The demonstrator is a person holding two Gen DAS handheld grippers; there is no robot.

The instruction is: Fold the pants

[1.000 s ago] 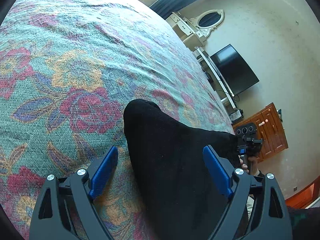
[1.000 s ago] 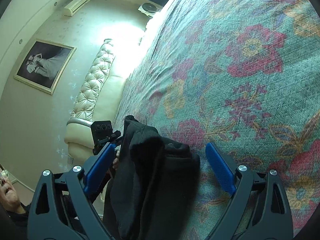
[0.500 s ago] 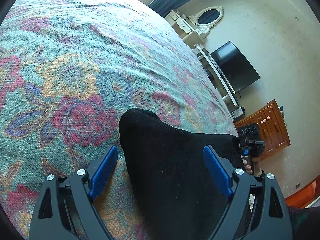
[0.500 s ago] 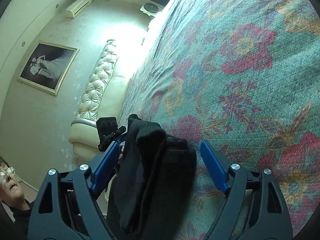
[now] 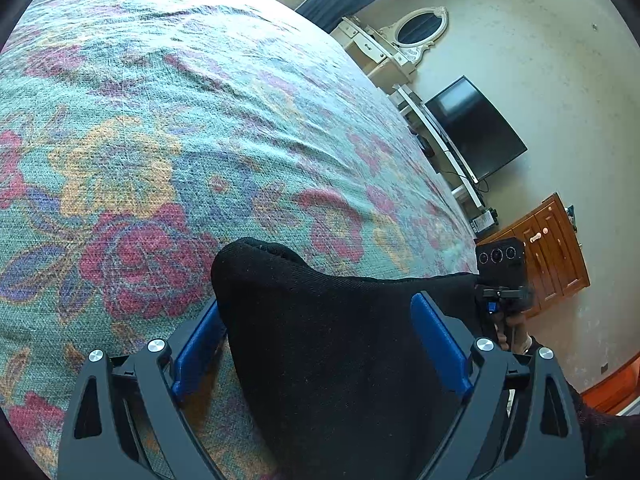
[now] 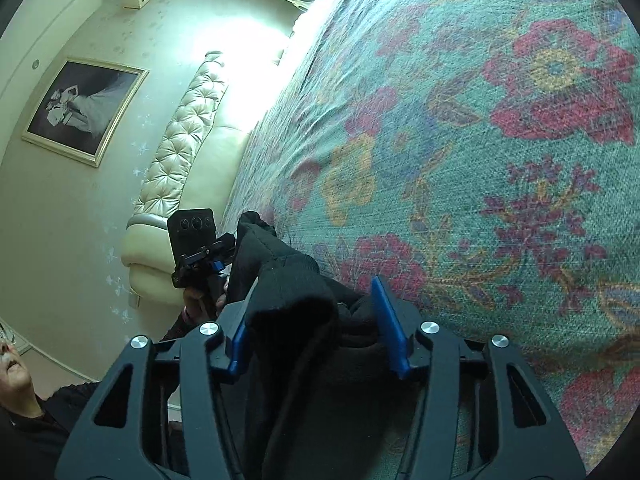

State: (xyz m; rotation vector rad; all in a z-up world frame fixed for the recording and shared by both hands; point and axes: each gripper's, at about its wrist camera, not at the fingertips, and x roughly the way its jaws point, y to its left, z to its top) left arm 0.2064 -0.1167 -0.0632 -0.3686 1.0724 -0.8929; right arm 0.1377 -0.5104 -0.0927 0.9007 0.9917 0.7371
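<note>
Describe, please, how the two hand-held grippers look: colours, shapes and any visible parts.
Both the left gripper and the right gripper have matte black angular frames with triangular cut-outs, silver round bolt heads at the joints, and flat bright blue fingers. No cables show. The person's sleeve is dark.

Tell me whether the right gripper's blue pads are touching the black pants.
Touching. In the right wrist view, the right gripper has bunched black fabric pants filling the gap, pressed against both blue pads.
</note>
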